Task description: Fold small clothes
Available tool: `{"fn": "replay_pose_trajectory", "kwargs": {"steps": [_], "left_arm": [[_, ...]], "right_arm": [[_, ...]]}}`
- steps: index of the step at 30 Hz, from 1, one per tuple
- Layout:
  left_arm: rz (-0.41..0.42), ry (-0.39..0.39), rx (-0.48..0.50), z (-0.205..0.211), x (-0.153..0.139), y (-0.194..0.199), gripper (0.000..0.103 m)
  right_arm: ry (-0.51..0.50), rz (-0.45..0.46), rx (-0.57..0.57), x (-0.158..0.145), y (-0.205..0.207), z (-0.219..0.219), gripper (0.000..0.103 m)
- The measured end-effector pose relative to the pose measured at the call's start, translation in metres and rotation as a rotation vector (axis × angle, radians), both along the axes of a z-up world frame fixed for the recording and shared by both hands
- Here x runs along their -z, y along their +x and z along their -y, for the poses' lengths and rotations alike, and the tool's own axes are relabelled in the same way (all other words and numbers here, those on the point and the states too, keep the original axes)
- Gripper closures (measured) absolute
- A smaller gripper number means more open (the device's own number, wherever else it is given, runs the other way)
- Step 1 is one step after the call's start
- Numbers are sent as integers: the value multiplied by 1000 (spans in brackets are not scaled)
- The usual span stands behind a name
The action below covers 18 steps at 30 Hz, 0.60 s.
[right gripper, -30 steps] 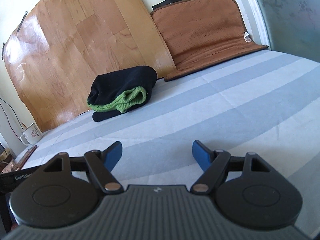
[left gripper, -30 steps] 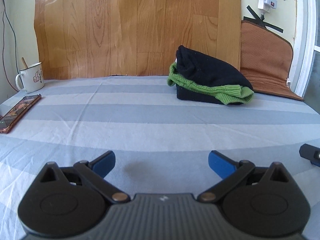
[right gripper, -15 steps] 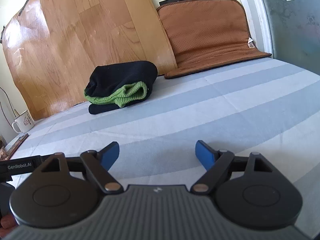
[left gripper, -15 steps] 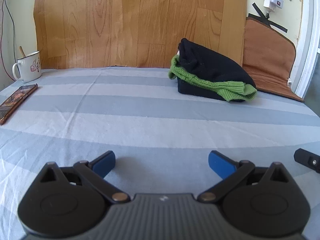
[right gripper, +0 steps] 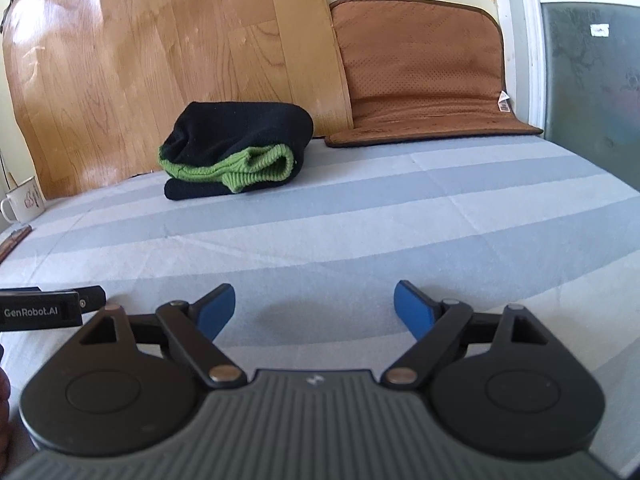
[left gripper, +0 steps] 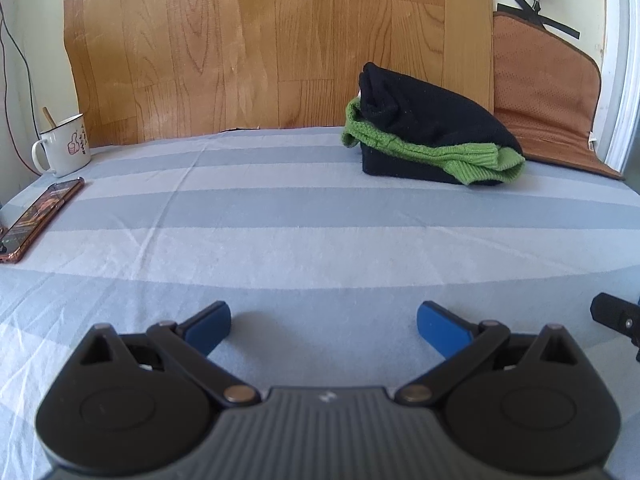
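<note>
Left wrist view: left gripper (left gripper: pixel 323 316), jaws spread wide, nothing between them. Folded black-and-green knitwear (left gripper: pixel 432 148) lies well ahead, to its right, on striped sheet (left gripper: pixel 300 208). Mug (left gripper: pixel 66 146) and phone (left gripper: pixel 38 216) far left. Right gripper (right gripper: pixel 314 304): jaws have just been opening, wide apart, empty; knitwear ahead, to its left.

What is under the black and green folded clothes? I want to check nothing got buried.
Only the striped sheet shows around the folded clothes. Whatever lies beneath the bundle itself is covered.
</note>
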<state>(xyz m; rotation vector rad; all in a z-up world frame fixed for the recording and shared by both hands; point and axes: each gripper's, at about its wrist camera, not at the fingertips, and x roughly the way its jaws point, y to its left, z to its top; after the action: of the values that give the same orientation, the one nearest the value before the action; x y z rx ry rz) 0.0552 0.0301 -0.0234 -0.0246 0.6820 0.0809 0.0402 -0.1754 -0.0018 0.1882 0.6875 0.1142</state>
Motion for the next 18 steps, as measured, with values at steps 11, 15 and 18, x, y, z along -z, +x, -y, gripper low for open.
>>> {"fn": "replay_pose_trajectory", "kwargs": {"steps": [11,15,18], "left_arm": [[-1,-2,0,0,0,1,0],[-1,-3,4,-1,0,1,0],[0,4,5,1,0,0,0]], "right_arm": [[-8,-11,-21,-1,2,-2,7],[-4,-22,-22,0,3,-3,0],[22,-17,-17,0,4,0,0]]}}
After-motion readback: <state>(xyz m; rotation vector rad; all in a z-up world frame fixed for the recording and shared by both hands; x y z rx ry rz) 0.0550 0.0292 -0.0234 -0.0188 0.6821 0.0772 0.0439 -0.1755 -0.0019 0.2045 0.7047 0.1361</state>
